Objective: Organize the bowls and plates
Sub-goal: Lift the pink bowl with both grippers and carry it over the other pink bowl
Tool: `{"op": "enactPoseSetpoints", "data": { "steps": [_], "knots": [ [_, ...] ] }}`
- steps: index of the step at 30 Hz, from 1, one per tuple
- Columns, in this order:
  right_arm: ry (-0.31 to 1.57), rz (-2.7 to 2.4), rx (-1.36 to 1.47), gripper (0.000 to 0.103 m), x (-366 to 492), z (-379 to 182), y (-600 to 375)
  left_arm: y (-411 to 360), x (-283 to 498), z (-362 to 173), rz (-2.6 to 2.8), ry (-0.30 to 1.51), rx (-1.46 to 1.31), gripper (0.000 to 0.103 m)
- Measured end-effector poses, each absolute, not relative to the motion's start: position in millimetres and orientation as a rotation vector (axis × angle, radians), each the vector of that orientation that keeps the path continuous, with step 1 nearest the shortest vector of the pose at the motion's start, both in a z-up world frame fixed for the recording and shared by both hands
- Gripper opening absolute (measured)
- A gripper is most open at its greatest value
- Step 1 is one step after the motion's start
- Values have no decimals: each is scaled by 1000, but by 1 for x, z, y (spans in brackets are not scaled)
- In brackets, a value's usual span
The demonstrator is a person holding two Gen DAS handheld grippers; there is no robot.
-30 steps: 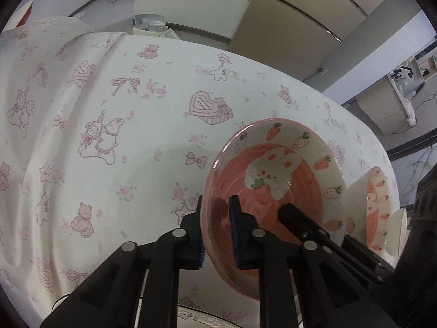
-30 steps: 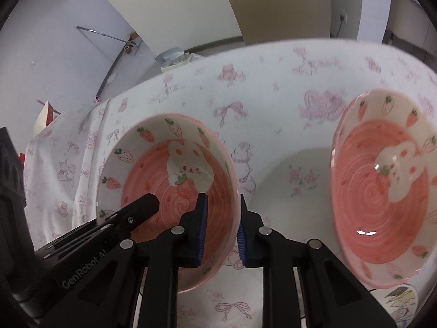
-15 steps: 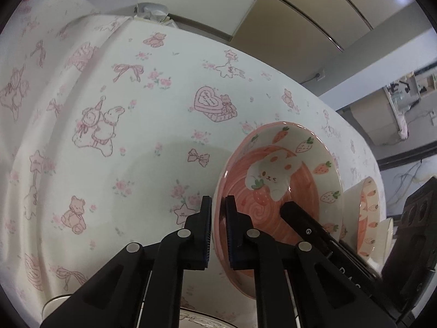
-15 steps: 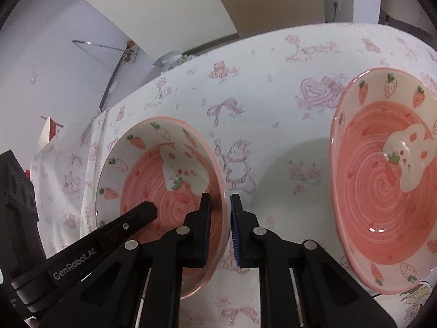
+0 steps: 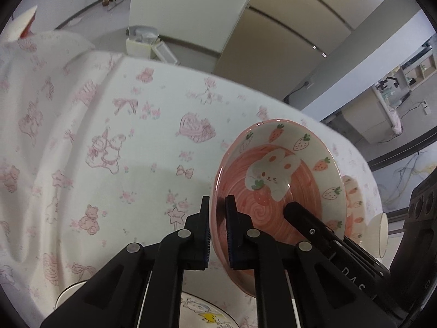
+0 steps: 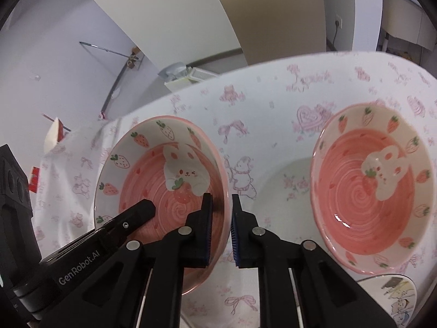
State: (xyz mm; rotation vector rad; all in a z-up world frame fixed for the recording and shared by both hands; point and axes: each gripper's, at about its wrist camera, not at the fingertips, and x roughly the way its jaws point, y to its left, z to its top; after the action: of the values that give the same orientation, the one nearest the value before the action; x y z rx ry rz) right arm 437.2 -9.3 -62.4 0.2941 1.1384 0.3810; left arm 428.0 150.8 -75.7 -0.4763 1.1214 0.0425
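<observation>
Pinching opposite rims of one strawberry bowl [image 6: 161,191], left claw [image 5: 217,229] and right claw [image 6: 221,232] both clamped, we carry it centre-frame above the surface [image 5: 109,164], sharing its weight to stack.

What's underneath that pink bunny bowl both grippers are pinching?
Under the bowl, held by the left gripper and right gripper, only the printed tablecloth and the bowl's shadow show. A cartoon plate peeks out nearby. The bowl covers the rest.

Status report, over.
Both grippers, left and right, shut on one pink bowl, opposite rims. Second bowl on tablecloth alongside. Nothing blocking.
</observation>
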Motion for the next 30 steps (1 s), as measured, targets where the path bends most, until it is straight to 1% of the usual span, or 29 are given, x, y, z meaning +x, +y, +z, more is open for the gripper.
{"op": "enactPoseSetpoints", "data": {
  "steps": [10, 14, 17, 22, 26, 30],
  "knots": [
    [1013, 412, 308, 12, 413, -12, -21, 146, 403, -17, 3, 983, -435, 10],
    [1033, 447, 300, 12, 411, 12, -26, 139, 394, 10, -8, 936, -443, 10],
    [964, 426, 246, 12, 402, 42, -45, 118, 389, 37, -40, 894, -439, 10],
    [856, 364, 309, 12, 379, 71, -98, 66, 392, 80, -129, 851, -365, 10],
    [816, 323, 316, 13, 371, 80, -133, 35, 395, 89, -189, 852, -366, 10],
    [782, 287, 335, 13, 369, 71, -157, 17, 404, 72, -226, 869, -441, 10]
  ]
}}
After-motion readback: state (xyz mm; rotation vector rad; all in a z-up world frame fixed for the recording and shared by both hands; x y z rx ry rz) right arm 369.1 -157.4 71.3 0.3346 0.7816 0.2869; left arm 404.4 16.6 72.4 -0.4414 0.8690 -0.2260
